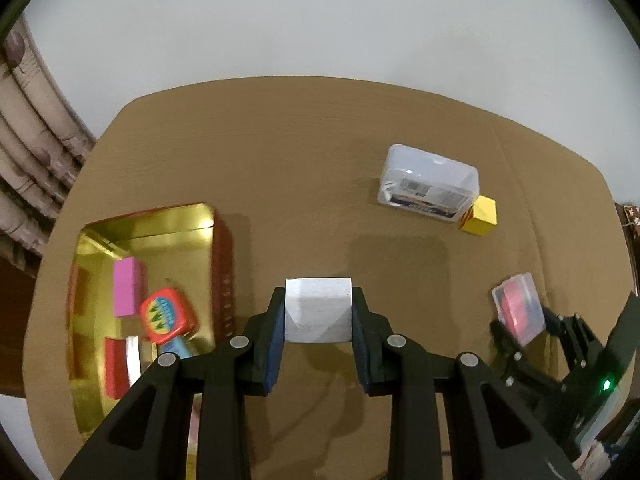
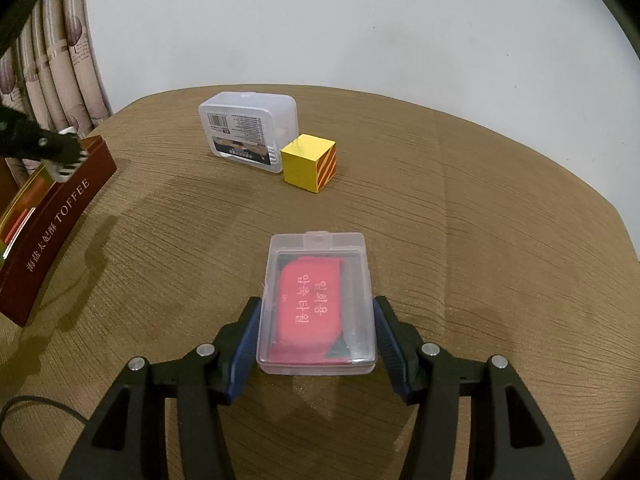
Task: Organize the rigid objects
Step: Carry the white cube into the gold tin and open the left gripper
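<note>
Black left gripper (image 1: pixel 318 312) jaws clench a white block (image 1: pixel 318 310) above the desk (image 1: pixel 304 184), beside the gold tin (image 1: pixel 176 220); next, drop it in; right gripper (image 2: pixel 316 320) jaws hug a clear case (image 2: pixel 318 304), touching the sides.

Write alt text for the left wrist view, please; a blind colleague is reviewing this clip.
The left hand-held gripper grips a white block above a brown table. At left, an open gold tin holds a pink block and other colourful pieces; farther right sit a clear plastic box and a yellow cube.
</note>
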